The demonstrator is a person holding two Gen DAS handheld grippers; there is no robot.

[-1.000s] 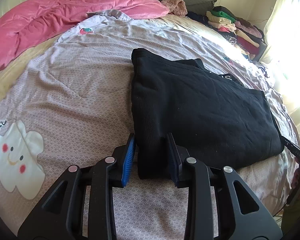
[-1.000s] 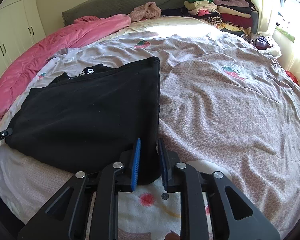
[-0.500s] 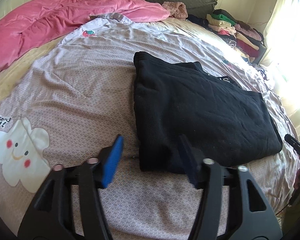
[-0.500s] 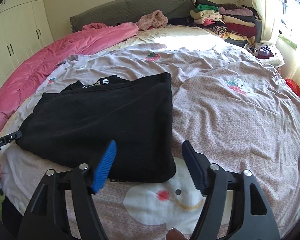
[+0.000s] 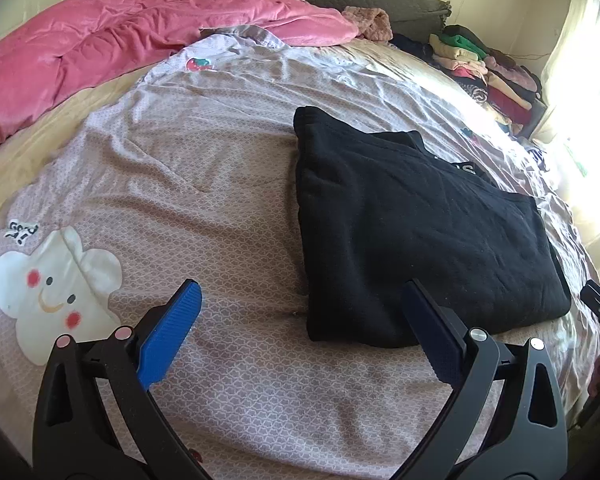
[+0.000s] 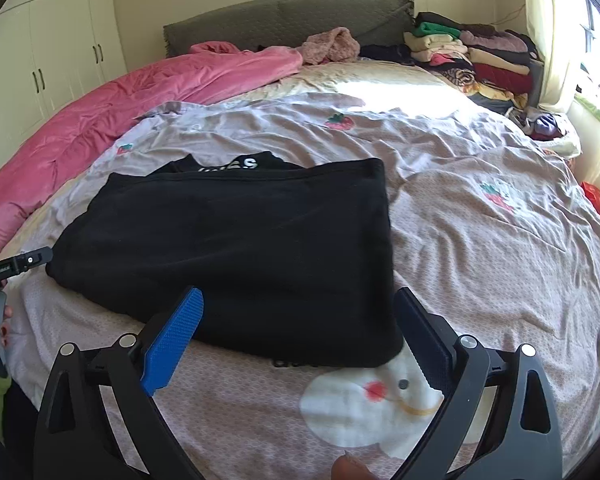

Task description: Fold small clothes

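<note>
The left tool [image 5: 300,308] and the right tool [image 6: 298,312] are both being held spread wide, their jaws having just been opening, with nothing being gripped and a near corner of the folded black garment [image 5: 416,236] lying loose between each pair of pads. The garment is being left flat on the bed sheet [image 5: 180,184], just beyond the tools. Farther off from the garment, a pink quilt [image 5: 120,36] and a stack of folded clothes [image 6: 476,56] are being kept by the headboard [image 6: 284,16].

left gripper [image 5: 300,312] released black garment [image 5: 420,232] | right gripper [image 6: 300,316] too, backed off
</note>
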